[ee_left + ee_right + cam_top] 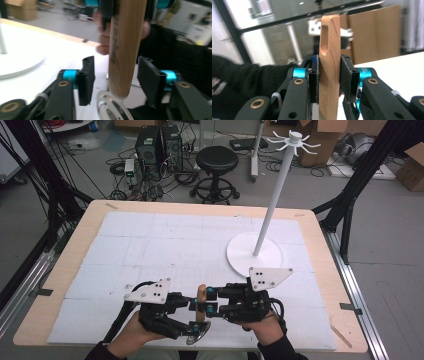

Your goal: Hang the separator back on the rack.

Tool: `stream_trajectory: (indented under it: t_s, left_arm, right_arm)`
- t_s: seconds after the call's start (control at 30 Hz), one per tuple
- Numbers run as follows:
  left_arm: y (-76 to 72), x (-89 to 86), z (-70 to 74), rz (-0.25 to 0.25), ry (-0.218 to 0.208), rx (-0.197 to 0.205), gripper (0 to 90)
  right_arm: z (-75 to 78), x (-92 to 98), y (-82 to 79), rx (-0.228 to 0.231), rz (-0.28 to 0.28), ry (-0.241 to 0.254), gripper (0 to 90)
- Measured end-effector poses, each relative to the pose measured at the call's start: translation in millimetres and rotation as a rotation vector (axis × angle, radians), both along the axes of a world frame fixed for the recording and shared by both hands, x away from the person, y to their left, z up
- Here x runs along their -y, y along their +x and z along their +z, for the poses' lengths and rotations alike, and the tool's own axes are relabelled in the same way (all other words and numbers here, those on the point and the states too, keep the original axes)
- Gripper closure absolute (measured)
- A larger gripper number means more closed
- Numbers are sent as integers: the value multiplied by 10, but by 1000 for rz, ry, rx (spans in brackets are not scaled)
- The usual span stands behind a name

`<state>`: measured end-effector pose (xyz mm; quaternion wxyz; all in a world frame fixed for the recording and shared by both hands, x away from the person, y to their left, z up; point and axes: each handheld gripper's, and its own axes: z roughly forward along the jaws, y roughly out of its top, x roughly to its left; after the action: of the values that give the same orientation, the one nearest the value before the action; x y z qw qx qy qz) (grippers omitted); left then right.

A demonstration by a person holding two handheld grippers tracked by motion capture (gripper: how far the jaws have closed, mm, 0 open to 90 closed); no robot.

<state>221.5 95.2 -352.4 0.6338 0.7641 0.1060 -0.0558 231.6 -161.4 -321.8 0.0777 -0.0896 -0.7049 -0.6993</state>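
Note:
A pizza cutter with a wooden handle [201, 295] and a round metal wheel [197, 332] is held upright over the table's near edge. My right gripper [209, 301] is shut on the handle [329, 75], just below its hanging slot. My left gripper [192, 306] stands open lower down, with one jaw on each side of the handle [125, 50] and a gap at both sides. The wheel [112, 107] shows just below those jaws. A white hook stand [272, 205] rises from a round base [240, 255] to the right of the table's middle.
The wooden table [65, 265] carries a white gridded mat [150, 245]. Beyond the far edge stand a black stool [216, 162], computer towers [157, 145] and cardboard boxes [325, 137]. Black frame poles [360, 175] flank the table.

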Motion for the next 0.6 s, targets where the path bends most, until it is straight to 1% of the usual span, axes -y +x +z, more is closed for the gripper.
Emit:
stream_trajectory:
  t_s: [0.03, 0.07, 0.1, 0.13, 0.17, 0.2, 0.23, 0.27, 0.3, 0.33, 0.37, 0.4, 0.47, 0.53, 0.6]
  left_arm:
    - [-5, -5, 0, 26, 2, 9, 462]
    - [-13, -8, -1, 59, 3, 23, 455]
    - [-17, -10, -2, 89, 10, 36, 459]
    - [-17, -1, -9, 146, 29, 50, 466]
    - [-17, -1, -9, 146, 29, 50, 481]
    - [-8, 6, -14, 170, 41, 53, 485]
    - [7, 22, -23, 208, 51, 49, 494]
    - [7, 22, -23, 208, 51, 49, 501]
    - [11, 31, -27, 223, 51, 43, 513]
    - [19, 43, -29, 223, 48, 43, 537]
    - [19, 43, -29, 223, 48, 43, 555]
    - [20, 53, -31, 218, 45, 41, 563]
    - [17, 69, -36, 217, 44, 37, 582]
    - [24, 78, -42, 211, 54, 38, 596]
    - [32, 84, -47, 208, 58, 32, 647]
  right_arm:
    - [5, 9, -7, -2, -32, -3, 714]
    - [13, 26, -21, -3, -100, -15, 713]
    - [16, 31, -29, -5, -141, -21, 713]
    - [19, 35, -38, -10, -181, -27, 713]
    - [19, 35, -38, -10, -181, -27, 713]
    - [26, 40, -56, -14, -245, -36, 713]
    - [31, 39, -69, -12, -273, -41, 713]
    - [31, 39, -69, -12, -273, -41, 713]
    - [35, 26, -96, -11, -321, -49, 713]
    - [36, 22, -111, -10, -340, -54, 713]
    - [36, 22, -111, -10, -340, -54, 713]
    - [36, 12, -129, -11, -376, -63, 712]
    - [34, 2, -135, -19, -392, -75, 712]
    - [30, -1, -137, -20, -398, -78, 712]
    - [19, -11, -146, -22, -401, -81, 712]
